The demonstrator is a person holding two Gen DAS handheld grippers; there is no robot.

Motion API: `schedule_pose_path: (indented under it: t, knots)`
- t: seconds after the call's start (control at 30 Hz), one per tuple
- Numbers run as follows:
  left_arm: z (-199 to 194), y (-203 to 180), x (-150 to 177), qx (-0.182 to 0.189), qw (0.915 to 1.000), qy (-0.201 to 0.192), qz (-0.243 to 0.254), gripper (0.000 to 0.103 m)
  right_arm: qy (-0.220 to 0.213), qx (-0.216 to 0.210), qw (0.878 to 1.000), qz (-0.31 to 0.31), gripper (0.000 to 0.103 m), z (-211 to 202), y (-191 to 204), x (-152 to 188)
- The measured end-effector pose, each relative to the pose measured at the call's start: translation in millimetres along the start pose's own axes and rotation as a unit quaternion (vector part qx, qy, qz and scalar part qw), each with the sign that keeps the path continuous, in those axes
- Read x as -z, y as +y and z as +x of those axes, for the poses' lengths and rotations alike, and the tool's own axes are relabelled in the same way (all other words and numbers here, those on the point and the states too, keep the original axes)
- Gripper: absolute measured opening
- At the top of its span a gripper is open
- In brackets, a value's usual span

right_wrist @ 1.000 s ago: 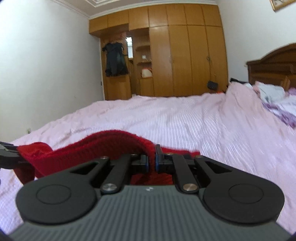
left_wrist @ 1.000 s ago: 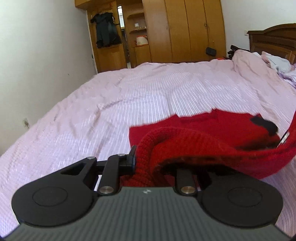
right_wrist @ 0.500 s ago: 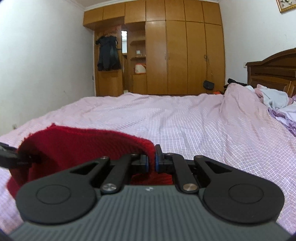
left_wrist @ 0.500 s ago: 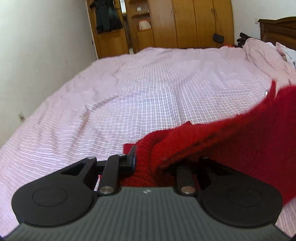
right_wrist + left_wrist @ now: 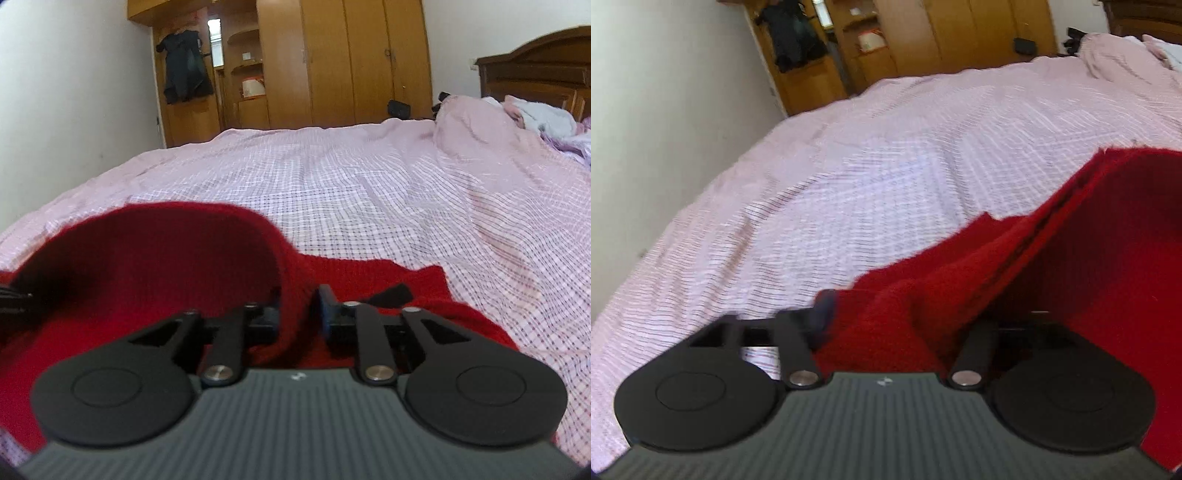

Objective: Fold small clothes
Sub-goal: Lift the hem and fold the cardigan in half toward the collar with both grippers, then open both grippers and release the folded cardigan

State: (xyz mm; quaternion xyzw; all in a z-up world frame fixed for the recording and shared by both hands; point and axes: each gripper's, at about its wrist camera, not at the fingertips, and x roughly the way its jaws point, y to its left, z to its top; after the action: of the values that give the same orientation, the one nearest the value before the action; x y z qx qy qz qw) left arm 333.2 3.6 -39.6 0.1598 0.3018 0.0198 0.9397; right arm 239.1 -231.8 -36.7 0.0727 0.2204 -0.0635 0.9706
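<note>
Left gripper has just been opening, jaws spread, the soft red knitted garment slack between them at lower right on the pink checked bedspread. Right gripper has just been parting too, fabric loose between. Limp, light knit: pinch the thick hem.

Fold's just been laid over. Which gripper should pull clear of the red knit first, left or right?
Left, probably. The left gripper has just opened wide around the red knit. The right gripper has opened too, but less; fabric still brushes one finger.

My left gripper has just been opening, jaws now wide, red knit loose between them. My right gripper has just been opening too, jaws parted, knit fold between.
</note>
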Motion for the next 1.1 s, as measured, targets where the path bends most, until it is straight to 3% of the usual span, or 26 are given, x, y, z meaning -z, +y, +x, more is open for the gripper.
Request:
schedule_pose_path:
  t: [0.03, 0.13, 0.23, 0.33, 0.47, 0.73, 0.9, 1.03, 1.1]
  knots:
    - [-2.3, 4.6, -0.1, 0.002, 1.0, -0.004, -0.007, 0.087, 0.002, -0.007, 1.0, -0.003, 0.04, -0.1, 0.6, -2.4]
    - [-10.0, 19.2, -0.3, 0.028, 0.9991, 0.0, -0.032, 0.089, 0.002, -0.028, 1.0, -0.004, 0.052, -9.9, -2.7, -8.9]
    - [-17.5, 26.4, 2.1, 0.044, 0.9985, 0.008, -0.031, 0.089, -0.011, -0.031, 0.999, -0.012, 0.054, -27.8, -8.2, -16.4]
    - [-27.5, 29.0, 6.8, 0.036, 0.9992, 0.001, -0.015, 0.091, -0.023, -0.031, 0.999, -0.021, 0.057, -40.3, -15.7, -23.8]
    - [-39.4, 40.7, 11.0, 0.042, 0.9987, -0.007, -0.029, 0.096, -0.036, -0.008, 0.999, -0.035, 0.057, -57.0, -28.9, -26.4]
    - [-27.8, 52.4, 19.8, 0.026, 0.9985, 0.013, -0.047, 0.097, -0.01, 0.04, 0.999, -0.011, 0.058, -51.2, -55.8, -21.1]
    - [-17.9, 53.4, 26.2, 0.029, 0.9981, 0.026, -0.048, 0.098, -0.013, -0.024, 0.999, -0.039, 0.057, -63.4, -53.8, -19.8]
    - [-12.5, 53.3, 25.9, 0.027, 0.9971, 0.035, -0.062, 0.099, 0.014, -0.086, 0.992, -0.096, 0.057, -64.0, -37.1, -15.9]
    - [-11.2, 53.3, 25.5, 0.028, 0.9967, 0.038, -0.066, 0.099, 0.027, -0.119, 0.988, -0.094, 0.057, -62.1, -30.5, -14.8]
